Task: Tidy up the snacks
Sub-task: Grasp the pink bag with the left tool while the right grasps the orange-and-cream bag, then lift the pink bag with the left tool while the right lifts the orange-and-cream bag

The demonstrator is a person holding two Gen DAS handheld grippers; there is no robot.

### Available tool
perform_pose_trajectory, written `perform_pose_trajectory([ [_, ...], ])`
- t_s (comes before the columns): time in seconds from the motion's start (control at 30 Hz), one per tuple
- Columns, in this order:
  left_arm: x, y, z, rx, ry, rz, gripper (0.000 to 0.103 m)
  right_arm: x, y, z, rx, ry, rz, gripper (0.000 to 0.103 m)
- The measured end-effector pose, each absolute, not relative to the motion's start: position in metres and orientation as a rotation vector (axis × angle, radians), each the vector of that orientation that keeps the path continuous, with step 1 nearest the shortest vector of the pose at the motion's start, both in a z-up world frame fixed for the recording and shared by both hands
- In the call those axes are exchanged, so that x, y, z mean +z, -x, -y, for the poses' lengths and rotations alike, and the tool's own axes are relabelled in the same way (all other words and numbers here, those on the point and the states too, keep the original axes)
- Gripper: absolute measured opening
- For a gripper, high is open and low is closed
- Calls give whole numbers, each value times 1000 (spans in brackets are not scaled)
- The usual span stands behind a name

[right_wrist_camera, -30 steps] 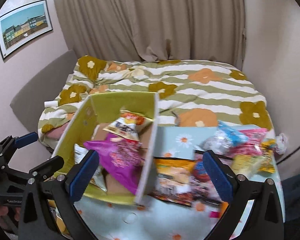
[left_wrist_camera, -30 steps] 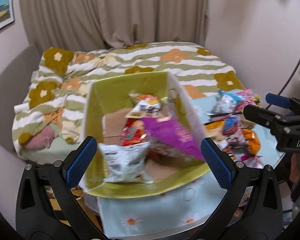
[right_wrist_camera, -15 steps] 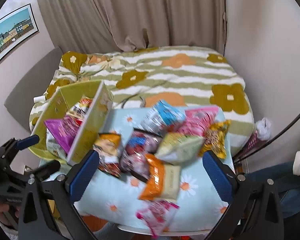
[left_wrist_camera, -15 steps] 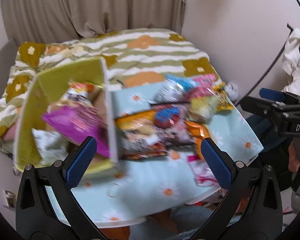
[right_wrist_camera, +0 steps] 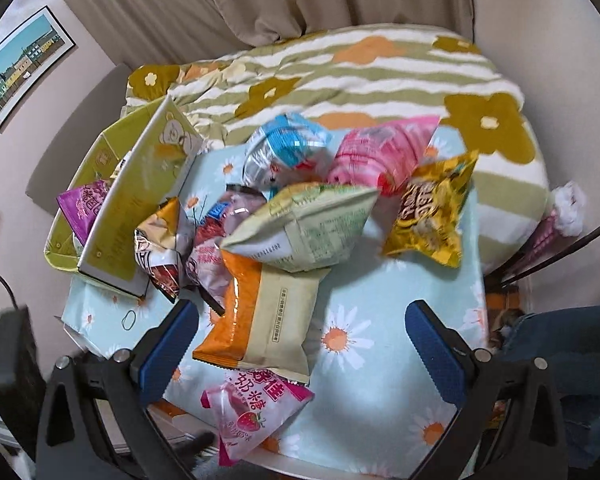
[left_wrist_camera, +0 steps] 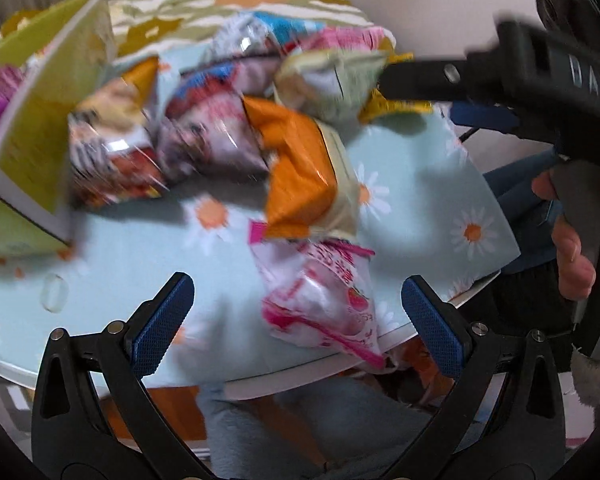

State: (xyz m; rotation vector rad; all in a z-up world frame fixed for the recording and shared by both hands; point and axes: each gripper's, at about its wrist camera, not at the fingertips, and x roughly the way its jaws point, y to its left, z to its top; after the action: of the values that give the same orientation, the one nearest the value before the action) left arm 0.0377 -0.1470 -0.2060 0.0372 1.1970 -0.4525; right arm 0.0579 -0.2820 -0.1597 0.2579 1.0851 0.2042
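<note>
Several snack bags lie piled on a table with a light blue daisy cloth (right_wrist_camera: 380, 300). A pink strawberry candy bag (left_wrist_camera: 324, 304) (right_wrist_camera: 252, 412) lies at the near edge, an orange and cream pack (left_wrist_camera: 304, 176) (right_wrist_camera: 260, 320) just behind it, and a pale green bag (right_wrist_camera: 304, 228) on top of the pile. A green box (right_wrist_camera: 136, 196) (left_wrist_camera: 40, 120) at the left holds a purple bag (right_wrist_camera: 84, 208). My left gripper (left_wrist_camera: 298, 324) is open and empty, over the pink bag. My right gripper (right_wrist_camera: 302, 354) is open and empty, above the orange pack.
A yellow snack bag (right_wrist_camera: 432, 216), a pink bag (right_wrist_camera: 380, 152) and a blue and silver bag (right_wrist_camera: 284, 148) lie at the back. A bed with a striped flower blanket (right_wrist_camera: 360, 68) stands behind the table. The right gripper's body (left_wrist_camera: 540, 76) crosses the left wrist view at upper right.
Both grippers have swung right from the green box to the snack pile and come lower and closer to the table. Both stay open.
</note>
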Motion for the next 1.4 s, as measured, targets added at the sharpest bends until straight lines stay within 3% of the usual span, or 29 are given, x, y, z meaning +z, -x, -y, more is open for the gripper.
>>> perform_pose_trajectory([
  [0.2,-241,-35,156,-442,-31,-1232,102,-194,-72,277,243,-320,-1136,103],
  [0.37,-257,-32,166,-454,-56,-1239,89,-213,-79,269,266,-374,-1176,103],
  [0.53,-261,-29,168,-443,-88,-1213,68,-223,-85,262,277,-380,-1202,103],
  [0.67,-259,-28,159,-424,-83,-1207,65,-233,-91,256,283,-392,-1228,98],
  [0.93,-254,-29,136,-377,-79,-1205,64,-253,-99,249,321,-476,-1274,72],
  [1.4,-246,-35,68,-251,-70,-1203,63,-249,-87,257,335,-465,-1272,65],
])
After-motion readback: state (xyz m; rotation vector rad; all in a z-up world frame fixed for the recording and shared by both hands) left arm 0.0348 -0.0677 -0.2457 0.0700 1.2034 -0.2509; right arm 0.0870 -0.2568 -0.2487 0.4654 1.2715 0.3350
